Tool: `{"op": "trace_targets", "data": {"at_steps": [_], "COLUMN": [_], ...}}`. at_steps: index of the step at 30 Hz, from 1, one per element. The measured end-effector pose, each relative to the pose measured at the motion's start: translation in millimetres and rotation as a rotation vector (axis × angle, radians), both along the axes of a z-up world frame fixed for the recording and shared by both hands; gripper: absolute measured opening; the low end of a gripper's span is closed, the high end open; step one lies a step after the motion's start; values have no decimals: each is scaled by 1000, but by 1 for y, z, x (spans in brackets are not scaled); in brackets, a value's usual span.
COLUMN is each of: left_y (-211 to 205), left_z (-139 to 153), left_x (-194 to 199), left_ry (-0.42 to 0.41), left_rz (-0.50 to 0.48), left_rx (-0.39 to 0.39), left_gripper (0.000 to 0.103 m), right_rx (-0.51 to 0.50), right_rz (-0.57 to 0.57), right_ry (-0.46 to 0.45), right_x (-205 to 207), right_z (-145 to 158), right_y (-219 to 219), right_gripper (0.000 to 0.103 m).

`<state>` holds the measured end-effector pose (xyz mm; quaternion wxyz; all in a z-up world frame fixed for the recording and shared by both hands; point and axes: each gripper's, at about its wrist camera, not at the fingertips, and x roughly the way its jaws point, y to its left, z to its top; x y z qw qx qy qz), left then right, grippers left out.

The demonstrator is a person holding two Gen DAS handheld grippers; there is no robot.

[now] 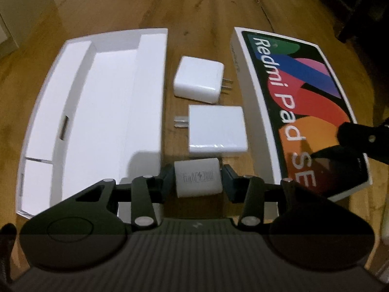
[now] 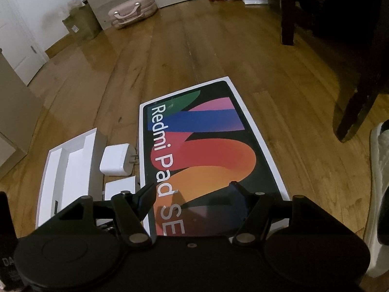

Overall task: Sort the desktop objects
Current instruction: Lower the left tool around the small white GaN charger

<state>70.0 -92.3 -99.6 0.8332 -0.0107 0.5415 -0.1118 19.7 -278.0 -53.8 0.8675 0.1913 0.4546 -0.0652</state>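
In the left wrist view my left gripper (image 1: 198, 178) has its jaws on both sides of a small white charger (image 1: 198, 177) with grey print, shut on it. Two larger white chargers lie beyond it on the wooden floor: a middle one (image 1: 217, 129) and a far one (image 1: 198, 82). An open white box tray (image 1: 97, 112) lies to the left. The Redmi Pad SE box lid (image 1: 299, 102) lies to the right. My right gripper (image 2: 192, 194) is open and empty above the near end of the lid (image 2: 204, 150), and it also shows in the left wrist view (image 1: 350, 133).
Dark furniture legs (image 2: 355, 112) stand on the floor to the right. A pink suitcase (image 2: 132, 11) and a cardboard box (image 2: 81, 23) sit by the far wall. A white bag (image 2: 379, 194) lies at the right edge.
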Motion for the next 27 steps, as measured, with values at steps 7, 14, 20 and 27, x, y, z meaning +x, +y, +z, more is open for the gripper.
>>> {"op": "trace_targets", "data": {"at_steps": [7, 14, 20, 27], "left_y": [-5, -9, -6, -6], "left_z": [-1, -4, -4, -4], "left_x": [-6, -11, -11, -10], "left_ry": [-9, -54, -44, -73], "left_rz": [-29, -45, -44, -51], "left_rx": [2, -4, 40, 31], "left_gripper": [51, 82, 50, 61], "right_rx": [-18, -30, -38, -46], "right_rz": [16, 14, 1, 7], "right_ry": [14, 11, 15, 18], "right_x": [-2, -4, -4, -4], "right_z": [0, 2, 1, 2], "right_y": [2, 2, 0, 3], "right_gripper": [71, 71, 74, 74]}}
